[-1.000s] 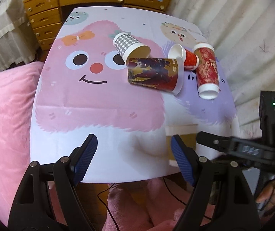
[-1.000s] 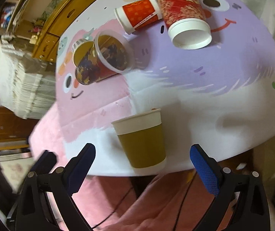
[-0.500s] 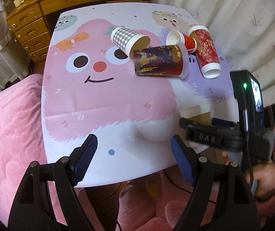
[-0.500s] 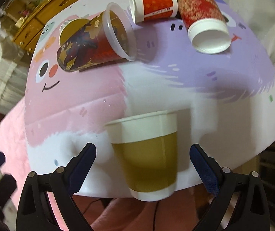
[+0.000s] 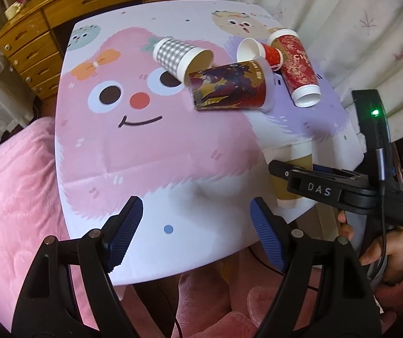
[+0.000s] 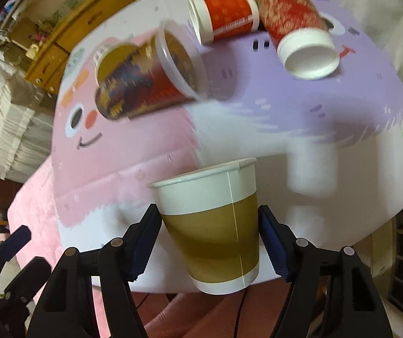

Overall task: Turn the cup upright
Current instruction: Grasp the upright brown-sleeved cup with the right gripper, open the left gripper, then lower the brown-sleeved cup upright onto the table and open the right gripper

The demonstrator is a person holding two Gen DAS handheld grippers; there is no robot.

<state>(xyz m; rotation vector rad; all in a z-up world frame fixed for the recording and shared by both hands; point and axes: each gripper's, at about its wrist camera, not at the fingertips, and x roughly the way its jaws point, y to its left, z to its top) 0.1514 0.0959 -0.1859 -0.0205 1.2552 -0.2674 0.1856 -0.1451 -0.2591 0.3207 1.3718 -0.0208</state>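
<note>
A gold and white paper cup (image 6: 215, 225) stands upright at the table's near right edge, rim up. My right gripper (image 6: 210, 239) is shut on the cup, one pad on each side of it. In the left wrist view the same cup (image 5: 291, 174) shows partly hidden behind the right gripper's black body. My left gripper (image 5: 196, 231) is open and empty above the table's front edge.
Several cups lie on their sides at the far right of the cartoon tablecloth (image 5: 150, 146): a checked cup (image 5: 179, 56), a dark picture cup (image 5: 229, 87), a small red cup (image 5: 260, 52) and a tall red cup (image 5: 297, 67). A wooden dresser (image 5: 60, 19) stands behind; pink bedding (image 5: 10, 191) lies left.
My right gripper has moved in around the gold cup and closed on it. The left gripper has stayed open, its view shifting slightly.
</note>
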